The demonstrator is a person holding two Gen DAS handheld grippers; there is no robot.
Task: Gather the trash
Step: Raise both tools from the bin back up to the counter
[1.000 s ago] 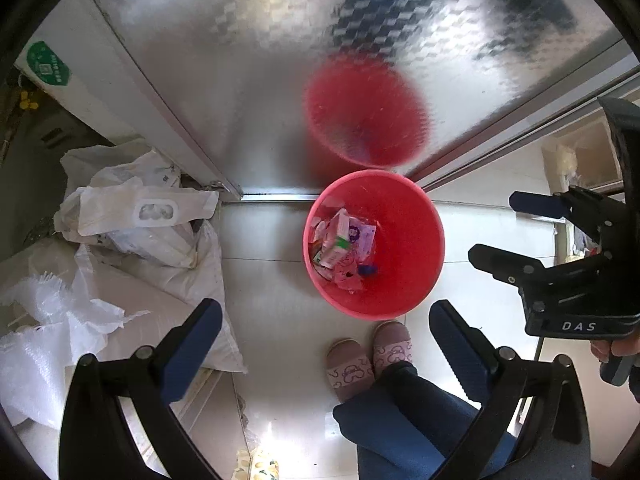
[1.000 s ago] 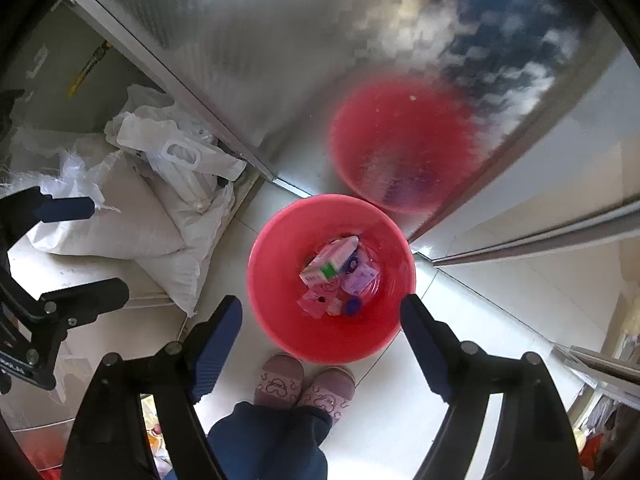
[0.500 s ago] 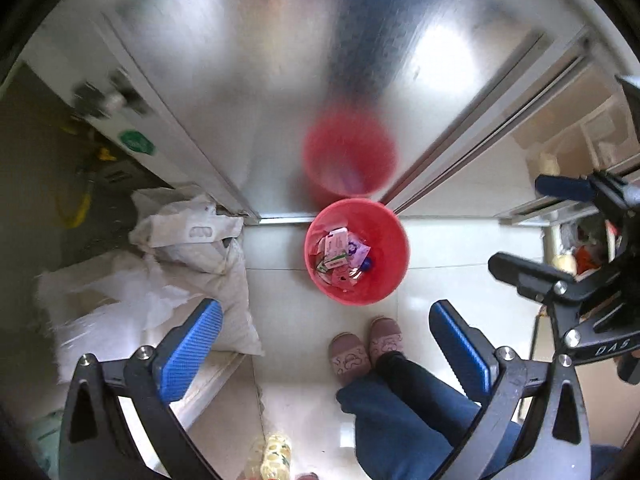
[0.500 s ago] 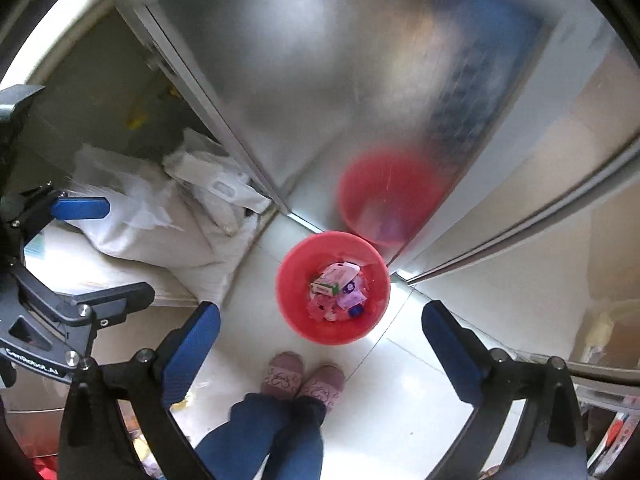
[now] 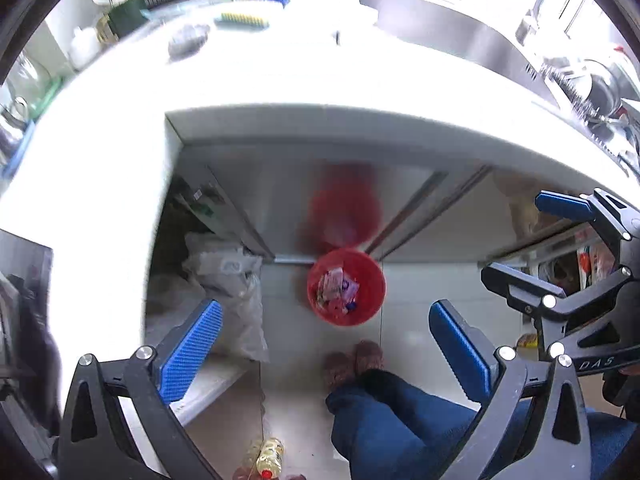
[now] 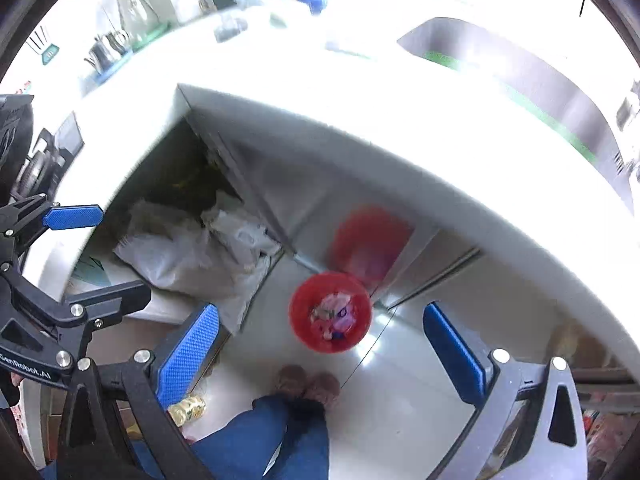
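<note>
Far below on the floor stands a red bin (image 5: pixel 360 308) (image 6: pixel 304 320), holding several wrappers and cartons (image 5: pixel 334 286) (image 6: pixel 332 312). My left gripper (image 5: pixel 324 344) hangs high above it, jaws wide open and nothing between the blue pads (image 5: pixel 190 346). The right gripper (image 6: pixel 320 354) is likewise open and empty above the bin. Each gripper shows in the other's view: the right one (image 5: pixel 532 246) at the right edge, the left one (image 6: pixel 96 258) at the left edge. No trash is held.
A white counter (image 5: pixel 280 80) with a steel sink (image 5: pixel 460 36) and kitchenware spans the top. A shiny metal cabinet front reflects the bin. White sacks (image 5: pixel 228 276) lie left of the bin. The person's slippers (image 5: pixel 354 362) and jeans are below it; a yellow bottle (image 5: pixel 266 454) lies nearby.
Both grippers have risen well above the floor, so the bin looks smaller and the counter top and sink have come into view. The right jaws widened early on.
</note>
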